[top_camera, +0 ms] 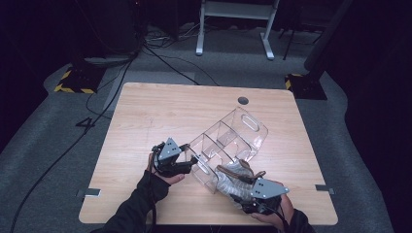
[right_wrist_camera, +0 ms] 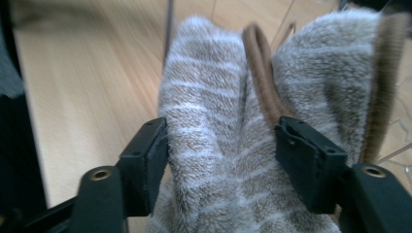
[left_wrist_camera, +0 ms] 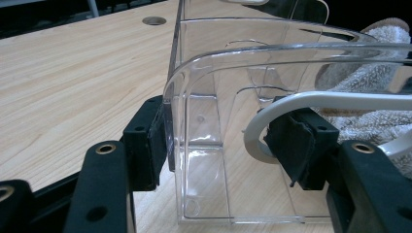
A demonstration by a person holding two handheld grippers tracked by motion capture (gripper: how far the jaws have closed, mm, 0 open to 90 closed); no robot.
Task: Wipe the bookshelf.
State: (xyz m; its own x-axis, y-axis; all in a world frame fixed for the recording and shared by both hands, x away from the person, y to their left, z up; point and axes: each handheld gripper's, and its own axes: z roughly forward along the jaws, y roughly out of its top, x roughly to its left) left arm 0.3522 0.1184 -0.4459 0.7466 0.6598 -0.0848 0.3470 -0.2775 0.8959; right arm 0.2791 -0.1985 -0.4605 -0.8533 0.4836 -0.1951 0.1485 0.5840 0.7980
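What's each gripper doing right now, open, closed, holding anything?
Left gripper: shut on the clear organizer's end wall.
Right gripper: open, the striped fuzzy sock between its jaws.

Dim room, grey carpet floor (top_camera: 43, 145) with black cables (top_camera: 58, 160), white frame legs (top_camera: 233, 29) beyond wooden table (top_camera: 160, 107).

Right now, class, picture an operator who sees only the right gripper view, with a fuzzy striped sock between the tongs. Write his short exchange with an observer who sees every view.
Operator: Where is this sock going?
Observer: Into a clear organiser with divided compartments, lying diagonally on the table. The sock sits at its near end.
Operator: Is anything steadying that organiser?
Observer: Yes. The left tongs grip its near corner, one pad against the outer wall.
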